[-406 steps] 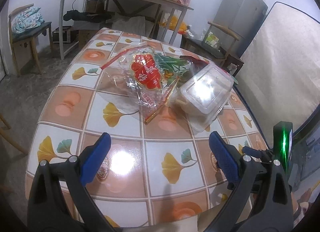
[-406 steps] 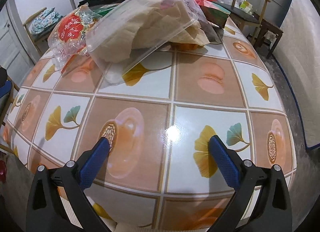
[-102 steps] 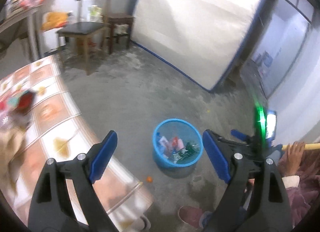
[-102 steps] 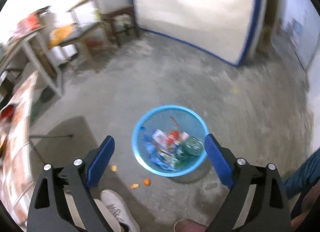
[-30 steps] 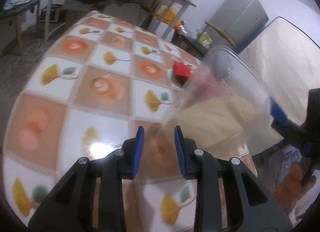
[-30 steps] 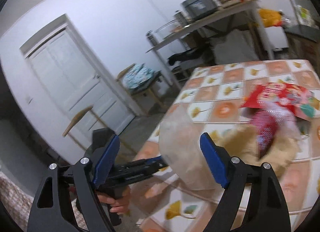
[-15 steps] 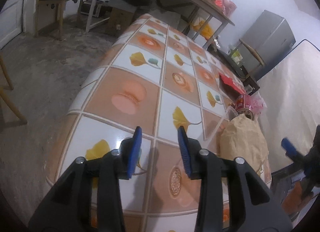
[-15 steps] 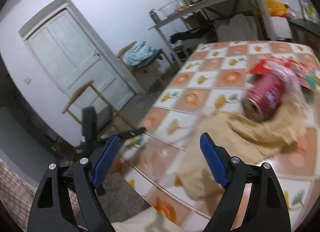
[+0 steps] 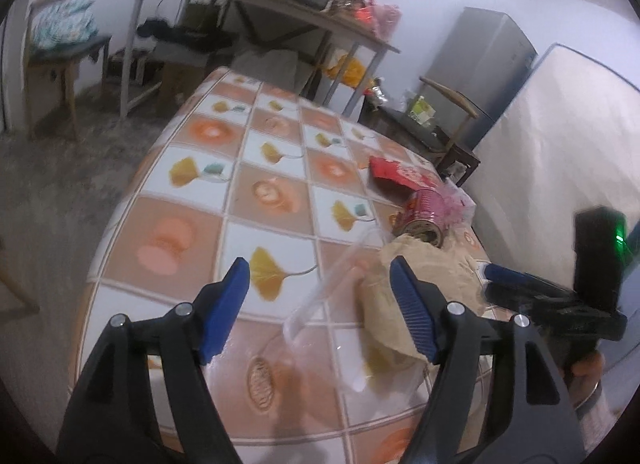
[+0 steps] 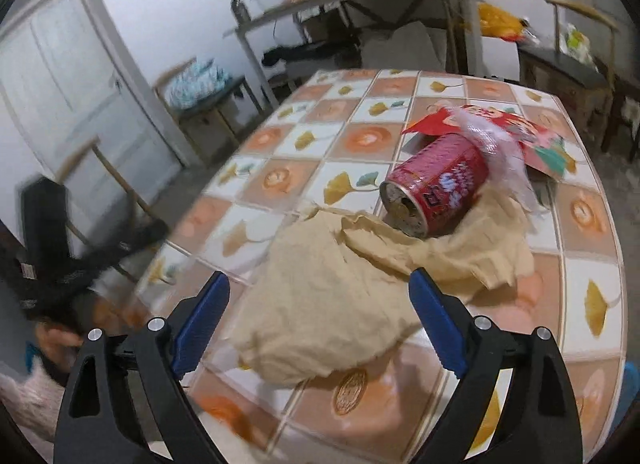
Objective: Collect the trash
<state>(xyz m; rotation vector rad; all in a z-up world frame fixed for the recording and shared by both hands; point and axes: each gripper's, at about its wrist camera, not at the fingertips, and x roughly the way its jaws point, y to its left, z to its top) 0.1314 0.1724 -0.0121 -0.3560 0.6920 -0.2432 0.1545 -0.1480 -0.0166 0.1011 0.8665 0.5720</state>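
On the tiled table (image 9: 168,232) a red can (image 9: 422,218) lies on its side against crumpled brown paper (image 9: 428,276), with a red packet (image 9: 400,176) behind it. A clear plastic container (image 9: 332,304), blurred, lies tilted between my left gripper's (image 9: 318,288) fingers; the jaws are opening and the pads do not touch it. In the right wrist view my right gripper (image 10: 318,292) hangs over the brown paper (image 10: 328,296), its jaws opening and clear of it. The red can (image 10: 436,188) and clear wrap (image 10: 496,152) lie beyond.
A long side table (image 9: 280,4) with appliances stands at the back, a chair (image 9: 60,44) at the left, a grey fridge (image 9: 488,64) and a mattress (image 9: 560,164) at the right. A white door (image 10: 72,76) is at the left. The table edge is near both grippers.
My left gripper's jaws went from nearly shut to wide. The clear container, lifted a second ago, now lies on the table beside the spilled paper and can. The right gripper tilted down over the paper.
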